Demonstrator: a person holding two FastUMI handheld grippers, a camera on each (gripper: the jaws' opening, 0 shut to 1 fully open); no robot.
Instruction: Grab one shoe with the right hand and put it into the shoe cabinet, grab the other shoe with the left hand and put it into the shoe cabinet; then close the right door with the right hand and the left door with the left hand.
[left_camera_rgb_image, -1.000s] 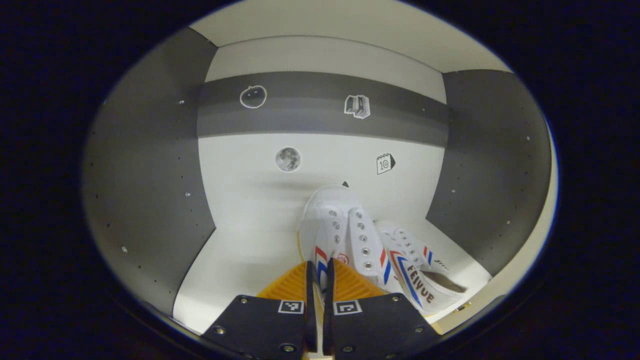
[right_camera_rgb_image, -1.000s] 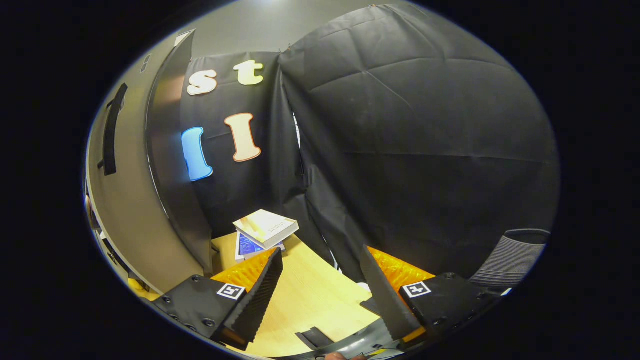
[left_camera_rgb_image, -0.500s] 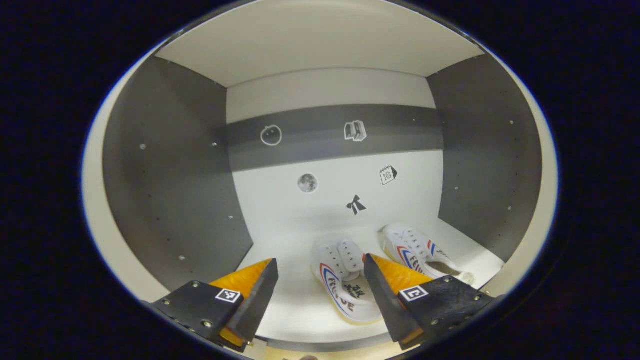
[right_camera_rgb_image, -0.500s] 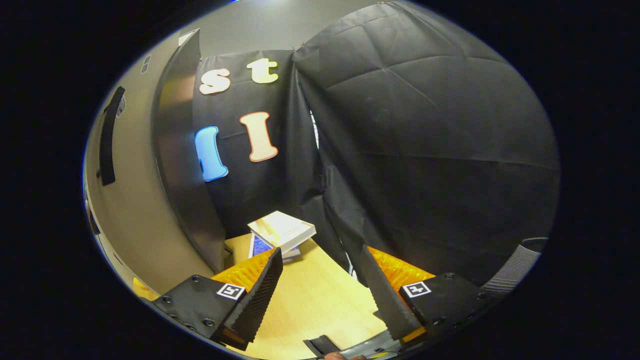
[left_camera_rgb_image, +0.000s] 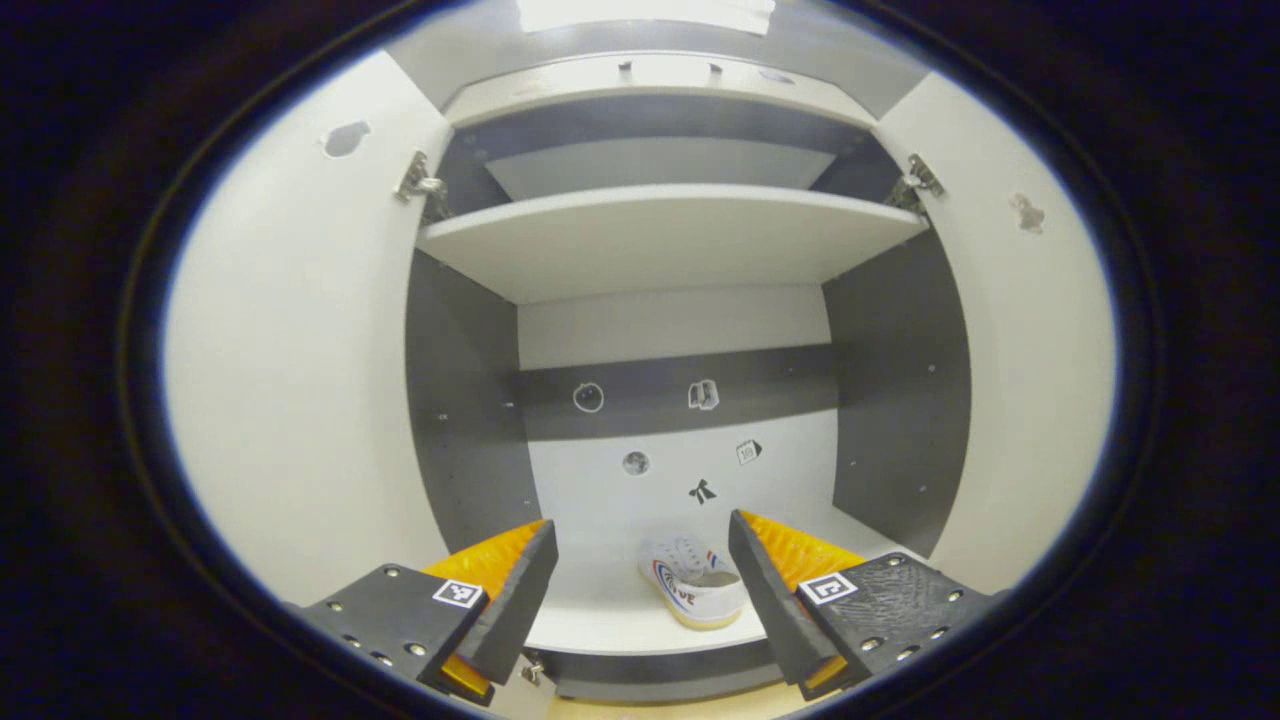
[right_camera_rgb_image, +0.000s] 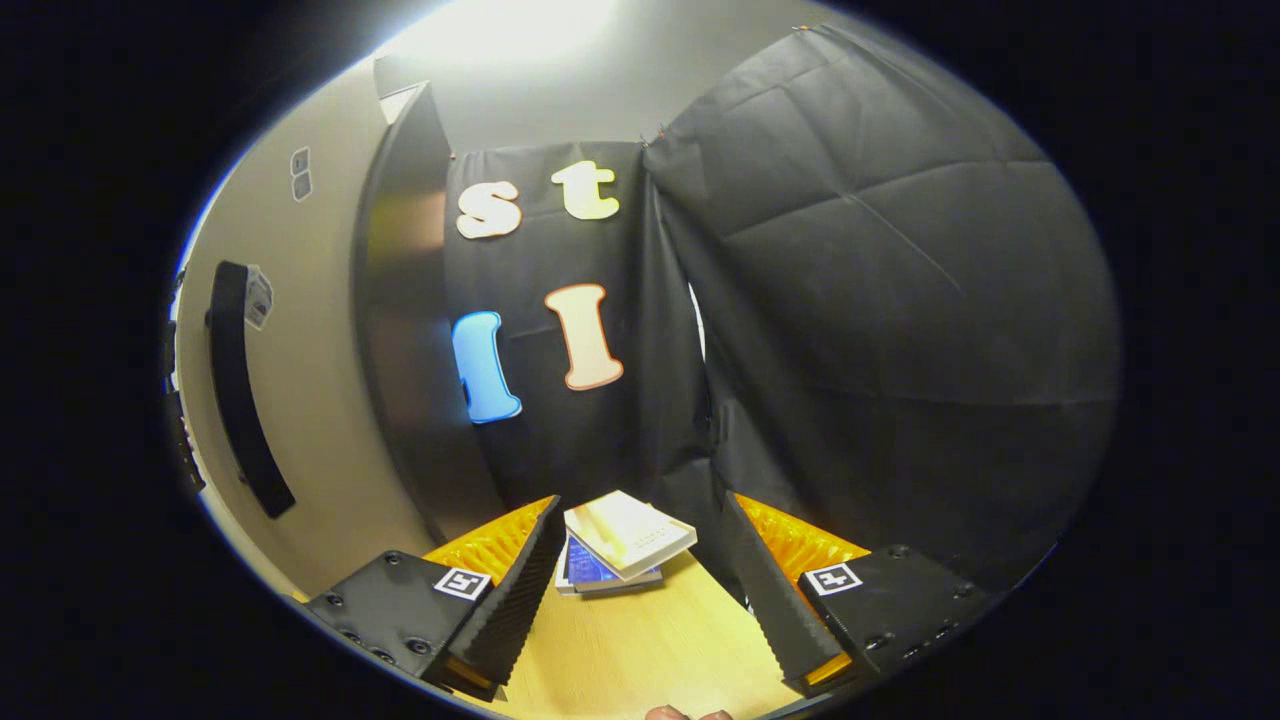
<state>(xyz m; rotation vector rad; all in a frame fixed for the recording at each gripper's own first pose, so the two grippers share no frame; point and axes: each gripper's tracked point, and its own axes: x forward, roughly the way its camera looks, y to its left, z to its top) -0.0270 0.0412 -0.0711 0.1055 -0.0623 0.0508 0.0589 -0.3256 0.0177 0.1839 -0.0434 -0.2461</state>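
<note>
A white shoe (left_camera_rgb_image: 692, 588) with red and blue stripes lies on the bottom shelf (left_camera_rgb_image: 600, 612) of the open shoe cabinet (left_camera_rgb_image: 660, 235), toe toward the back. My left gripper (left_camera_rgb_image: 640, 522) is open and empty in front of the cabinet, clear of the shoe. Its right finger (left_camera_rgb_image: 775, 590) covers the spot beside that shoe. The left door (left_camera_rgb_image: 300, 380) and right door (left_camera_rgb_image: 1030, 380) both stand open. My right gripper (right_camera_rgb_image: 640, 500) is open and empty over a wooden table (right_camera_rgb_image: 640, 655). To its left is a beige door (right_camera_rgb_image: 310, 400) with a black handle (right_camera_rgb_image: 245, 400).
A small stack of books (right_camera_rgb_image: 625, 537) lies on the wooden table just beyond my right fingertips, against the black cloth wall (right_camera_rgb_image: 880, 350). A dark grey cabinet panel (right_camera_rgb_image: 400, 320) stands beyond the door. An upper shelf level sits above the shoes' compartment.
My left gripper opened, let go of the shoe and drew back out of the cabinet, so both doors now show. The right gripper view shifted slightly toward the books.
</note>
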